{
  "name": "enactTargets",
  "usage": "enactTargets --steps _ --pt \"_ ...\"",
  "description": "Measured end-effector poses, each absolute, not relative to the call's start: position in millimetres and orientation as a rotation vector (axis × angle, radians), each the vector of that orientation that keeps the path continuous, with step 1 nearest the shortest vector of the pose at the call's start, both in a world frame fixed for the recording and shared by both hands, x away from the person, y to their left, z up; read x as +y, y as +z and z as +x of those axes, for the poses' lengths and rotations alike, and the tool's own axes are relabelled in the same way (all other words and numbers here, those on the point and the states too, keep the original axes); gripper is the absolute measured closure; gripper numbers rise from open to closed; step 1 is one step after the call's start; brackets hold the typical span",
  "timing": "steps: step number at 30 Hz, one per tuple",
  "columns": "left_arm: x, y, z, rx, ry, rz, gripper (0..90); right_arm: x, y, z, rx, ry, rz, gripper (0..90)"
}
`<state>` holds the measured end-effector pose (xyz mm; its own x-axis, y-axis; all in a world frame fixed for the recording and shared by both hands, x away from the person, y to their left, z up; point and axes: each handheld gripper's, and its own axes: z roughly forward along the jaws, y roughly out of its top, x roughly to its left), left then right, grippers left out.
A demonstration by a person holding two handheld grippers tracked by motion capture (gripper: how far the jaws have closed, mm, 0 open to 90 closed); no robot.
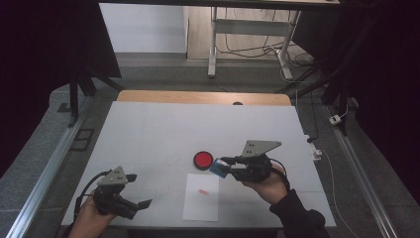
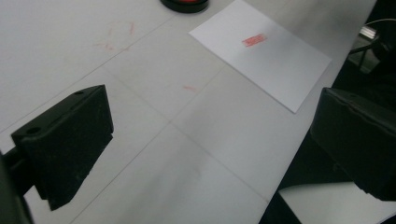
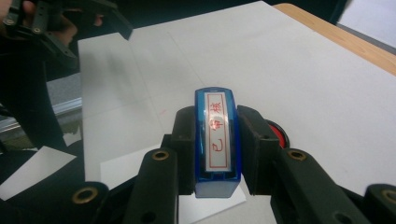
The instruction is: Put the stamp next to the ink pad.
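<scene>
My right gripper [image 1: 224, 166] is shut on a blue stamp [image 1: 218, 170], held just above the table at centre right. In the right gripper view the stamp [image 3: 217, 140] sits between the pads, its white label with red characters facing up. A round red ink pad [image 1: 203, 159] lies just left of the stamp. A white sheet [image 1: 201, 201] with one red stamp mark [image 1: 203, 191] lies near the front edge. At the front left my left gripper [image 1: 140, 190] stands open, nothing between its jaws; the left gripper view shows the sheet [image 2: 275, 70] ahead of them.
The white table [image 1: 148, 134] has a wooden strip [image 1: 203, 97] along its far edge. A desk frame [image 1: 247, 29] and cables stand on the floor beyond. Metal rails run down both sides. The table's front edge lies close under my left gripper.
</scene>
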<state>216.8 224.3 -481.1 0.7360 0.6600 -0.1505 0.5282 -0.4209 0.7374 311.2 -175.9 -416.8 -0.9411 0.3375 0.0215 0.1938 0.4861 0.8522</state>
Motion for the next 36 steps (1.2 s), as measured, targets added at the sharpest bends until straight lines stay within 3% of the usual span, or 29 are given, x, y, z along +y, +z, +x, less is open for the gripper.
enactTargets --steps 21,36 --pt "246.1 -481.7 209.6 1.073 0.271 2.058 0.0 -207.5 -431.3 332.0 2.504 1.268 0.659 69.9" --pt "243.3 -481.8 207.5 1.036 0.287 2.106 0.0 -225.4 -449.6 353.3 2.476 1.089 0.777 69.9"
